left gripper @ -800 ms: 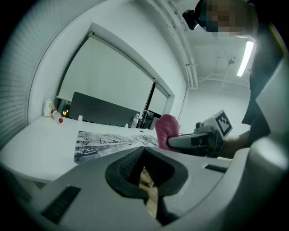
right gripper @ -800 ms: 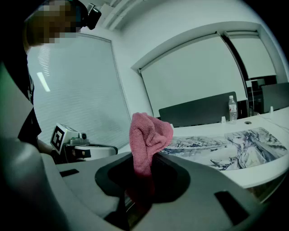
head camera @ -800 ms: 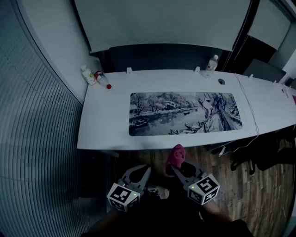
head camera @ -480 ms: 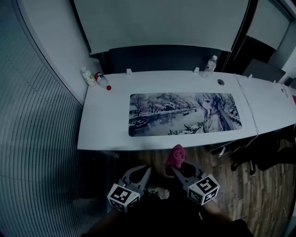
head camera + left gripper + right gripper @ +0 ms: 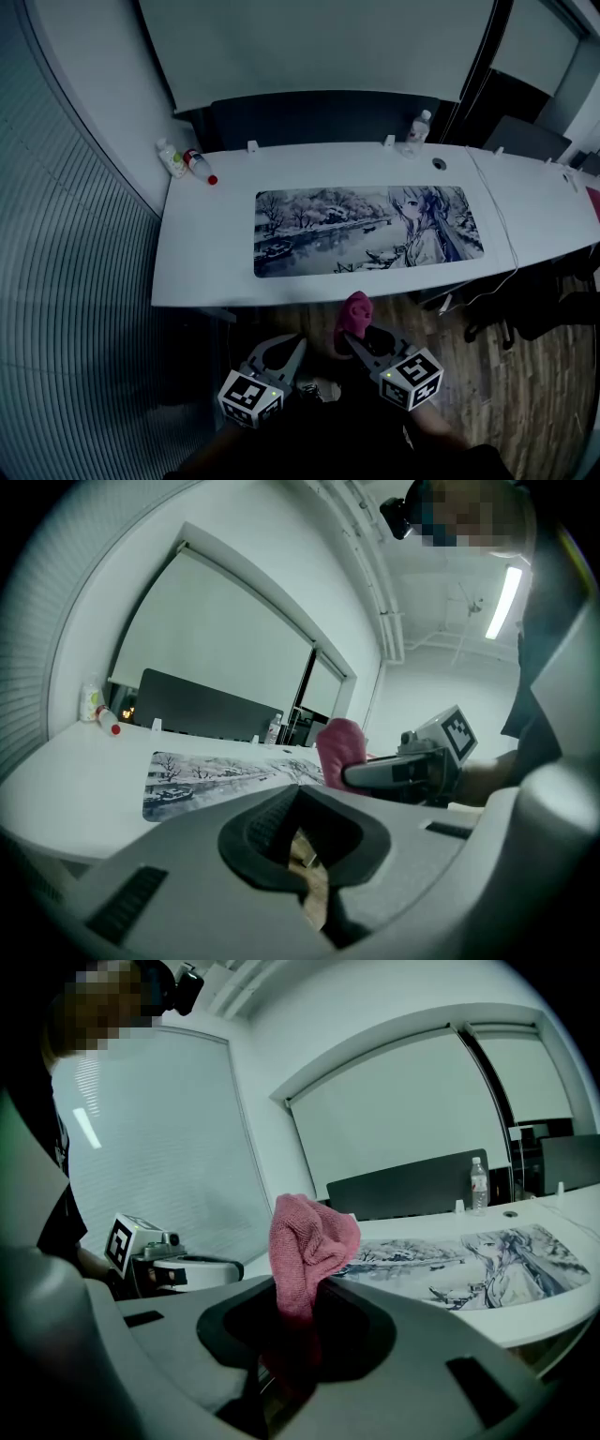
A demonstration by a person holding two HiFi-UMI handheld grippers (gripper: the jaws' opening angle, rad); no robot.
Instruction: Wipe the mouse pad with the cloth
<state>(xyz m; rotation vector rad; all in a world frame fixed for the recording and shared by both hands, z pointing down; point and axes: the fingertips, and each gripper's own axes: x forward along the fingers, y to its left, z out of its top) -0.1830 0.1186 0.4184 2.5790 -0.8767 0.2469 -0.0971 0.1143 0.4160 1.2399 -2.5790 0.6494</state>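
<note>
A long mouse pad (image 5: 366, 230) printed with a snowy scene and a drawn figure lies flat on the white desk (image 5: 211, 253). Both grippers hover low in front of the desk, over the wooden floor. My right gripper (image 5: 360, 336) is shut on a pink cloth (image 5: 354, 312), which bunches up above its jaws (image 5: 305, 1241). My left gripper (image 5: 283, 349) sits beside it, jaws together and nothing between them. The left gripper view shows the pad (image 5: 225, 775) ahead and the cloth (image 5: 339, 750) to the right. From the right gripper view the pad (image 5: 469, 1265) lies beyond the cloth.
Two small bottles (image 5: 173, 157) (image 5: 199, 165) lie at the desk's back left corner. A clear water bottle (image 5: 415, 131) stands at the back right. A white cable (image 5: 502, 234) runs across the desk's right part. A dark partition (image 5: 319, 117) lines the back edge. A slatted wall (image 5: 66, 309) is at left.
Both grippers keep their places and the cloth stays gripped. The desk and pad sit slightly further left in the head view, from a small camera shift.
</note>
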